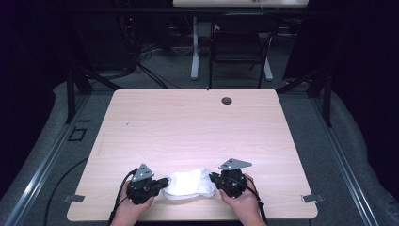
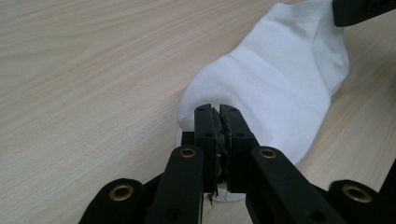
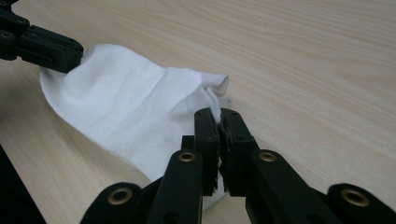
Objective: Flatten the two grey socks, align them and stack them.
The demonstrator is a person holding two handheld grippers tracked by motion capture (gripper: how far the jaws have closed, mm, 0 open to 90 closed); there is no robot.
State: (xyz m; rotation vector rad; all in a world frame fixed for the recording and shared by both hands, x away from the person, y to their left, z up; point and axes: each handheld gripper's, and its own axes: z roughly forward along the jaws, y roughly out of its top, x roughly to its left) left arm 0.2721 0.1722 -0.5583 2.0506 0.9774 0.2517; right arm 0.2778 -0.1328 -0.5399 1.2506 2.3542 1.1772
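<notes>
We read left to right. Left gripper (image 1: 162, 182) sits at the near edge of the table (image 1: 188, 122), jaws clamped on the left end of the white sock (image 1: 189, 184). In the left gripper view the pads meet tight on a pinch of fabric at the sock (image 2: 280, 88) end, so we call that a firm grip, not a rest. Sock lies flat-ish between the two tools, near the front edge, slightly bunched in the middle. Right gripper (image 1: 214, 179) clamps the other end, jaws closed on cloth.

Why held this way: we judge both ends are pinched so the sock can be spread, stretched or folded; two-point hold keeps it from sliding on smooth wood. Slack in the middle suggests no pull on it at this moment.

What views add: high view gives layout, both hands (image 1: 134, 207) low at the near edge, sock centred between them, a cable hole (image 1: 227, 100) far back, a chair (image 1: 240, 42) beyond. It hides pad contact. Left gripper view shows the smooth rounded end and the ribbed cuff at the far end, where the right gripper (image 2: 359, 11) bites. Right gripper view shows the cuff edge crumpled just above the right gripper (image 3: 219, 116), and the left gripper (image 3: 42, 44) biting the far end of the sock (image 3: 126, 107).
</notes>
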